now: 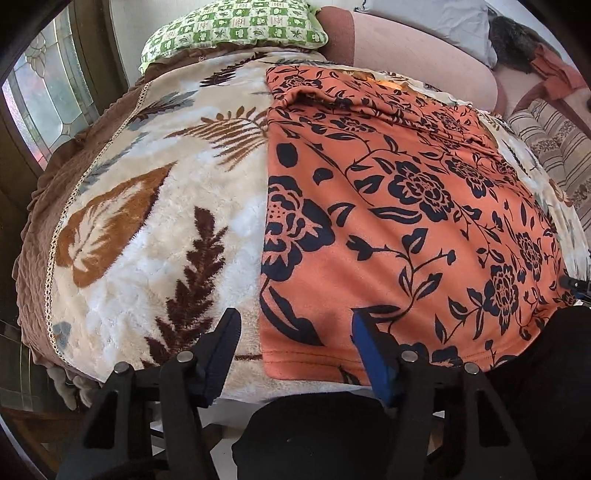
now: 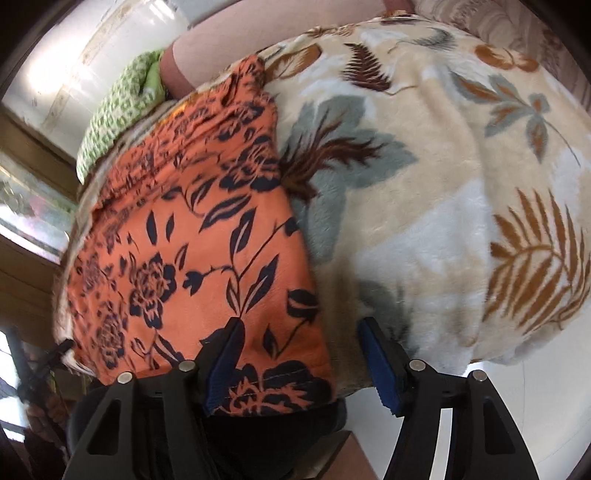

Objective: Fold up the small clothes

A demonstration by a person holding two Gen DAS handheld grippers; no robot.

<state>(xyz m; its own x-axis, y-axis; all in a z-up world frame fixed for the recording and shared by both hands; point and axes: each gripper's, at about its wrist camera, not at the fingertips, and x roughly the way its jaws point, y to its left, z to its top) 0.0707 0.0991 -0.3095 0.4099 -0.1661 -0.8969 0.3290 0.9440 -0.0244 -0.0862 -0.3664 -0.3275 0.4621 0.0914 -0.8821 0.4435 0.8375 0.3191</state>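
An orange garment with a dark floral print (image 1: 406, 229) lies spread flat on a cream leaf-patterned blanket (image 1: 155, 221). My left gripper (image 1: 295, 328) is open and empty, straddling the garment's near left corner just above it. In the right wrist view the same garment (image 2: 192, 240) lies on the blanket (image 2: 443, 184), and my right gripper (image 2: 299, 332) is open and empty over its near right corner. The garment's far end is bunched and folded over.
A green checked pillow (image 1: 236, 29) lies at the far end of the bed. A pink sofa (image 1: 424, 55) with clothes stands beyond. A striped cushion (image 1: 554, 147) is at the right. A window (image 1: 44, 103) is at the left.
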